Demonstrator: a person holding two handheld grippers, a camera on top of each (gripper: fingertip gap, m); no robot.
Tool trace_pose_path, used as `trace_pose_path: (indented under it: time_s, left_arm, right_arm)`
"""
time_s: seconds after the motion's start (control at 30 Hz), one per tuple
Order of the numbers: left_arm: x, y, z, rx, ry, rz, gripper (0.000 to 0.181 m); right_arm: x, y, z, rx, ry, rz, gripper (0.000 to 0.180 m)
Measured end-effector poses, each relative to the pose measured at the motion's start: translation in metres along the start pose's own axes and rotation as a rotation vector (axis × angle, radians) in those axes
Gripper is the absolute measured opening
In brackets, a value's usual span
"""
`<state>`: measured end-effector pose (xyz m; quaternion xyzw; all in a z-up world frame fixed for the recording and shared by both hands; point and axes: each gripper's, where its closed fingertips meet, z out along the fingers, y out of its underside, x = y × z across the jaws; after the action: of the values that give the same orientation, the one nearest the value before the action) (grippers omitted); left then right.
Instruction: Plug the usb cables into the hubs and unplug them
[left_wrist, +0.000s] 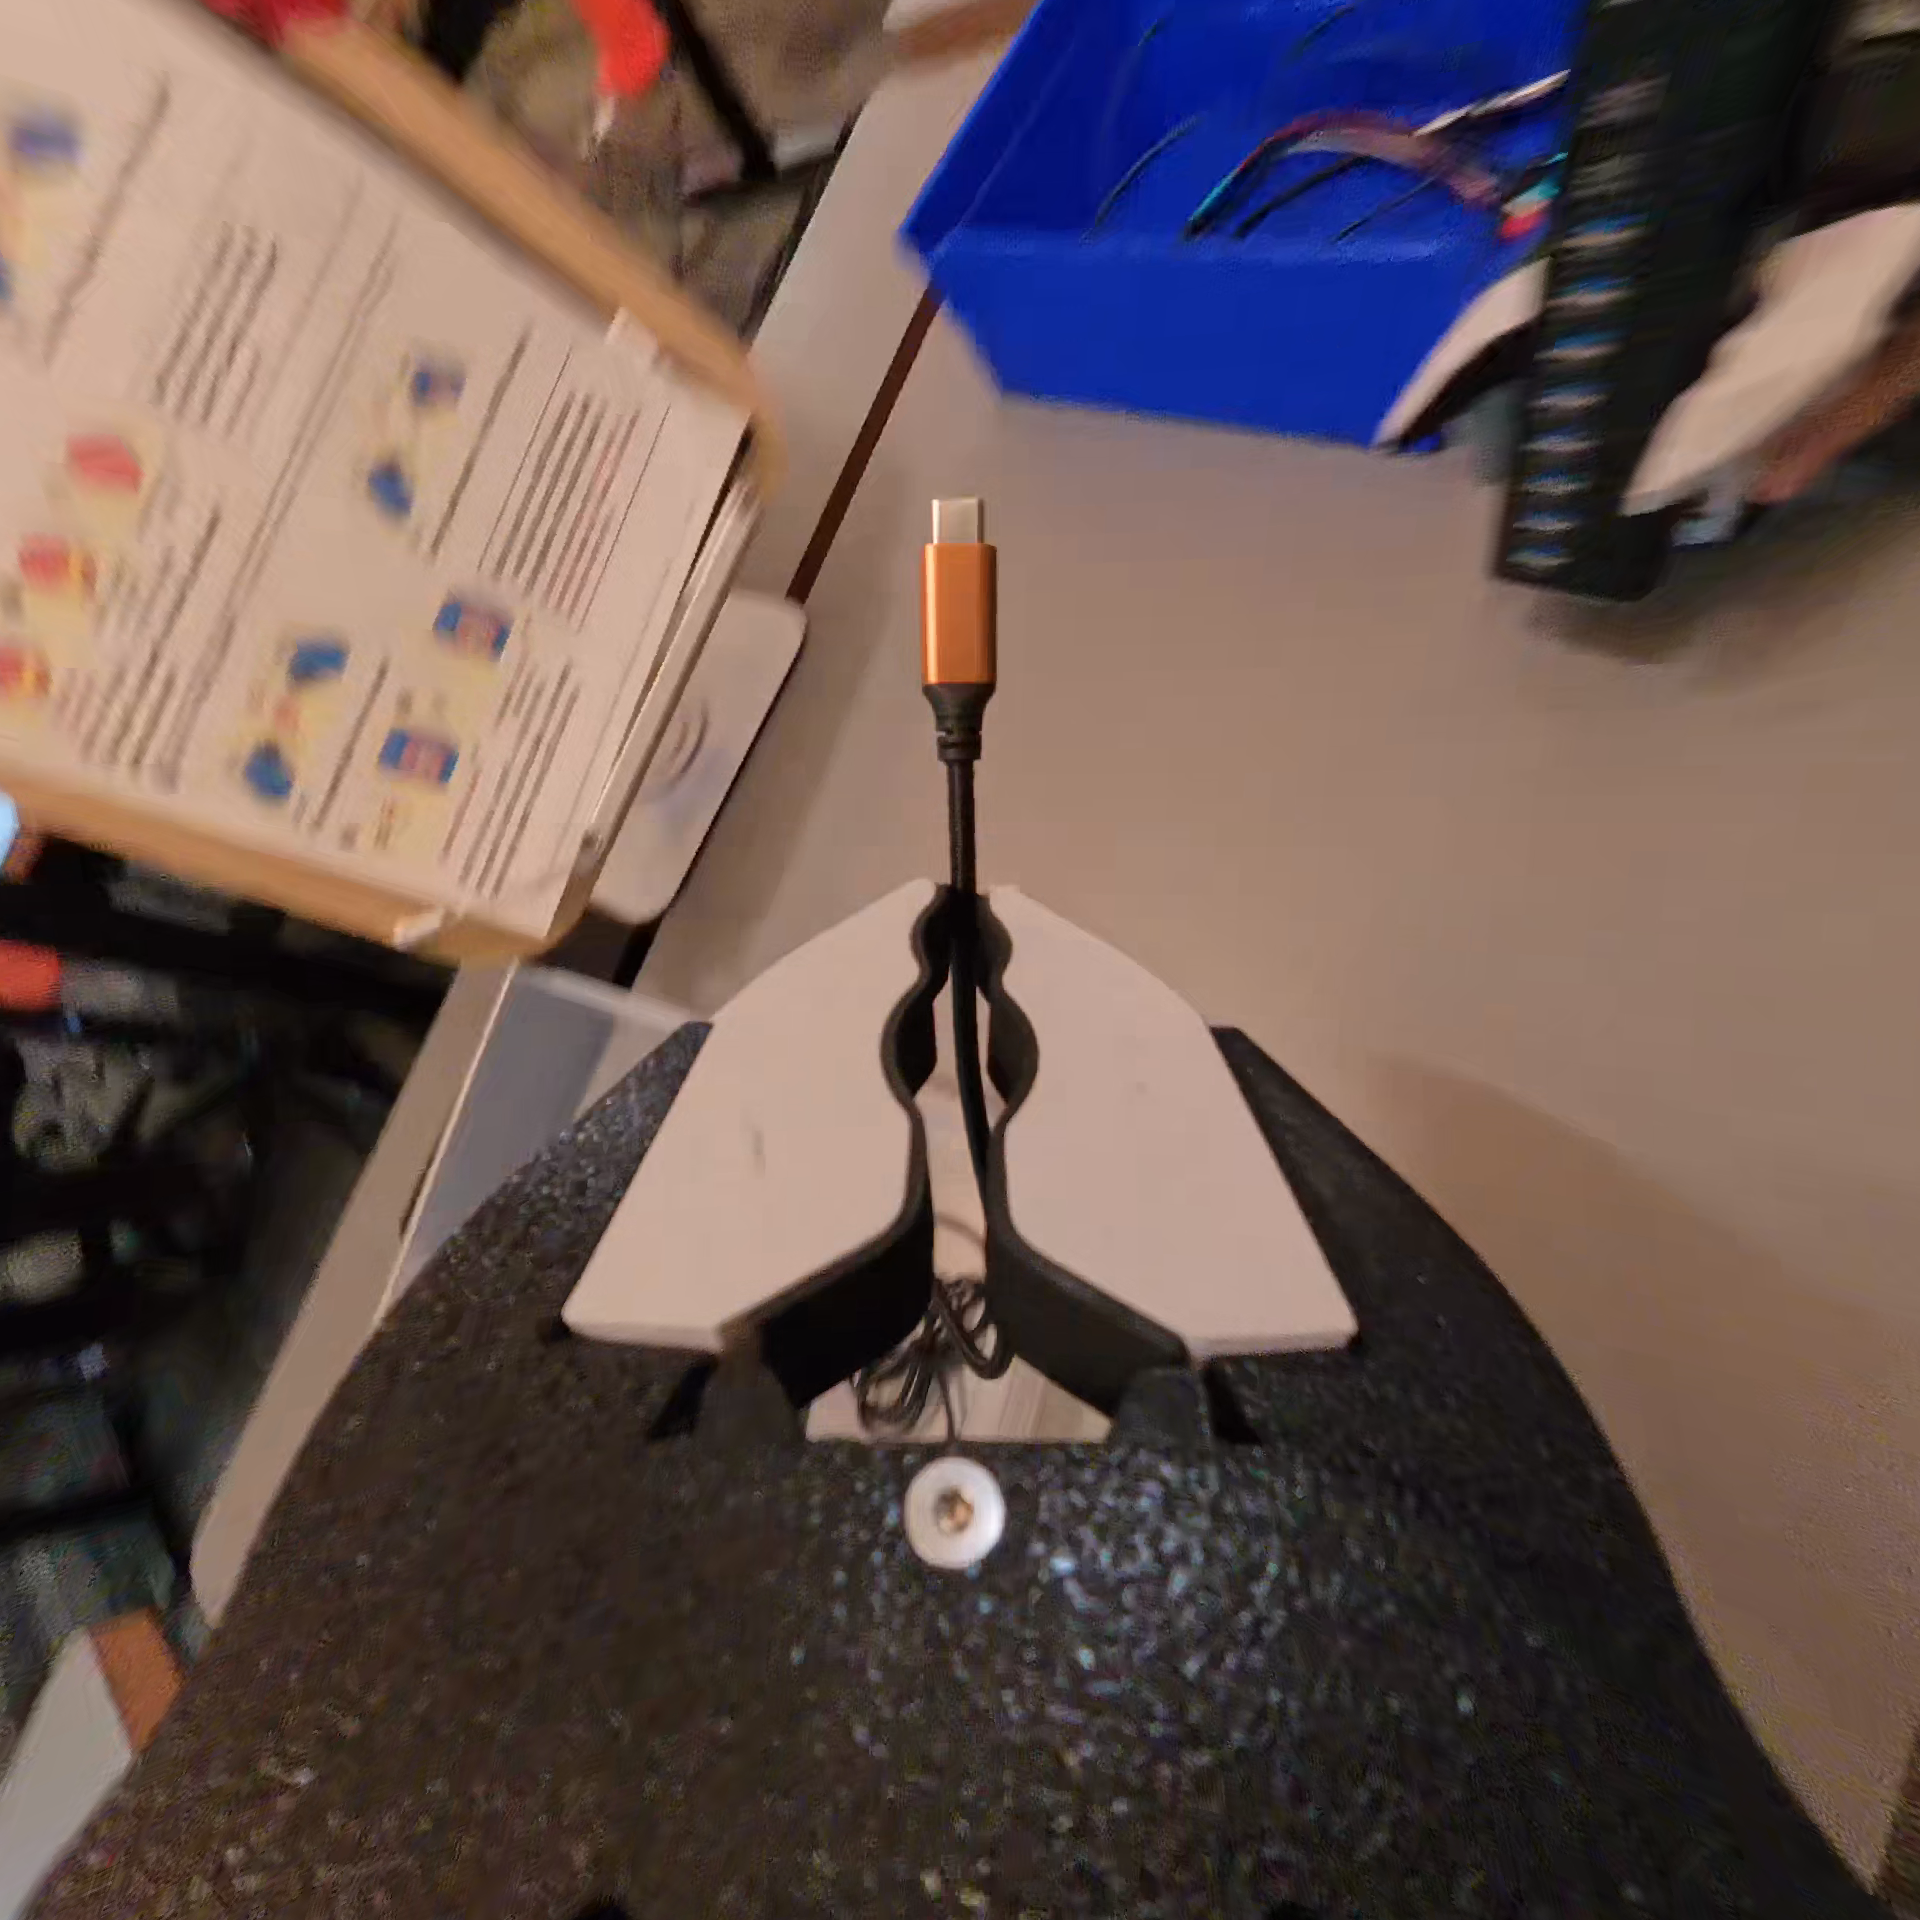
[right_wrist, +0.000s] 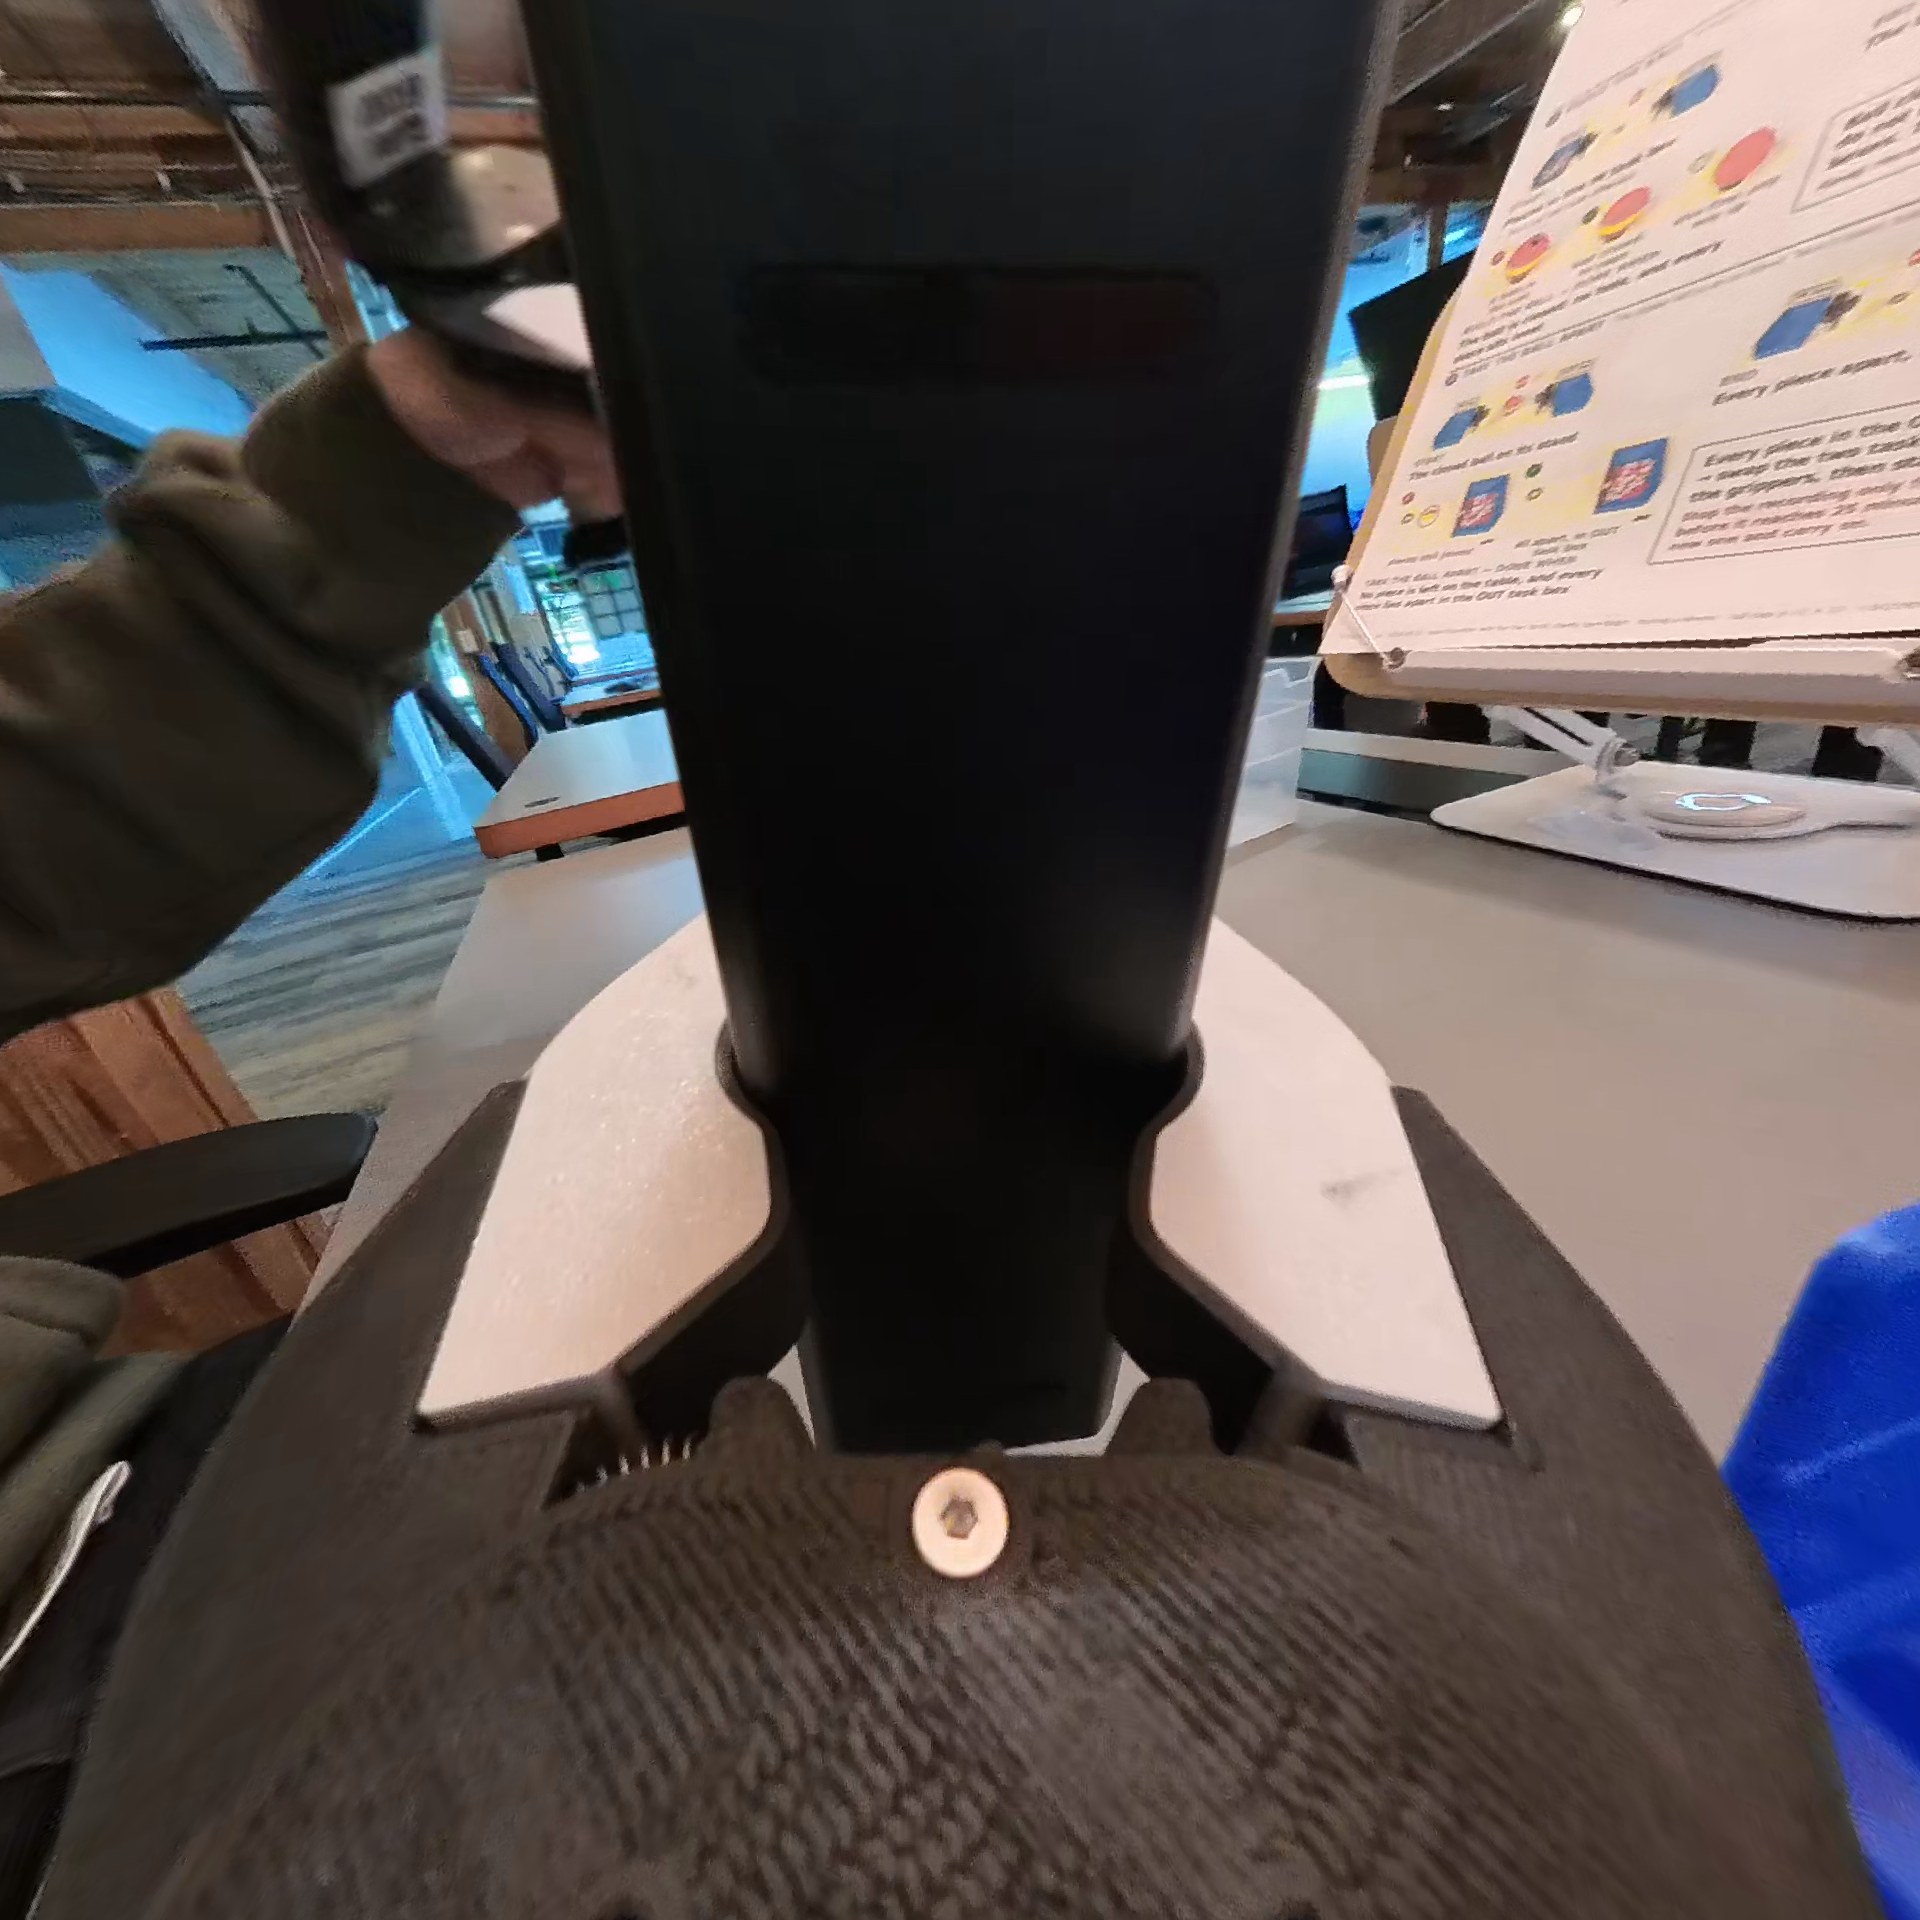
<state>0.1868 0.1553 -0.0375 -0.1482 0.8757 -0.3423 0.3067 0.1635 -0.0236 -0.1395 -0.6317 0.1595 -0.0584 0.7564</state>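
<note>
The left gripper (left_wrist: 961, 894) was clenched on a black braided USB cable (left_wrist: 958, 821), pinching it right at the fingertips, so that the cable's orange-sleeved USB-C plug (left_wrist: 958, 613) stood straight out past the tips, clear of the grey table (left_wrist: 1299, 831) below and touching nothing. Behind the pinch, the cable ran back through the gap between the fingers and ended in a loose tangle near the gripper's base. Well beyond the plug and off to the right, the black USB hub (left_wrist: 1579, 343) appeared blurred, with a row of blue ports along its face, in front of a blue bin (left_wrist: 1195, 301) holding loose wires. An instruction sheet on a wooden stand (left_wrist: 312, 468) leaned at the left edge of the table. The right gripper (right_wrist: 961, 1049) was clamped around the same black hub (right_wrist: 966, 623), its fingers pressed against both long sides, with the hub's body rising up through the middle of the right wrist view and its plain dark back facing the camera. To the hub's upper left, a person's hand (right_wrist: 488, 426) in an olive sleeve held the other gripper's handle.
</note>
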Motion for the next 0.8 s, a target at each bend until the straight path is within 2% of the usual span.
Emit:
trace_pose_path:
  time_s: [0.03, 0.13, 0.2, 0.37, 0.6, 0.7, 0.8]
  left_arm:
    - [0.021, -0.007, 0.001, 0.035, 0.018, 0.055, 0.003]
    - [0.095, -0.015, 0.007, 0.197, 0.081, 0.240, 0.003]
    - [0.136, -0.005, 0.016, 0.267, 0.086, 0.324, 0.003]
    - [0.218, 0.050, 0.043, 0.210, 0.255, 0.378, 0.002]
    - [0.250, 0.080, 0.048, 0.161, 0.413, 0.258, 0.005]
    - [0.244, 0.083, 0.045, 0.137, 0.442, 0.141, 0.032]
    - [0.231, 0.074, 0.032, 0.181, 0.486, -0.029, 0.041]
  right_arm:
    - [0.001, -0.001, -0.002, 0.004, 0.008, 0.001, 0.074]
    - [0.003, -0.003, -0.008, 0.019, 0.032, -0.005, 0.074]
    - [0.002, -0.004, -0.011, 0.023, 0.028, -0.005, 0.074]
    - [0.001, -0.003, -0.011, 0.012, 0.012, 0.003, 0.074]
    - [-0.002, 0.000, -0.009, -0.008, -0.006, -0.006, 0.074]
    - [-0.004, 0.001, -0.008, -0.019, -0.015, -0.011, 0.074]
    - [-0.007, 0.002, -0.007, -0.029, -0.026, -0.026, 0.076]
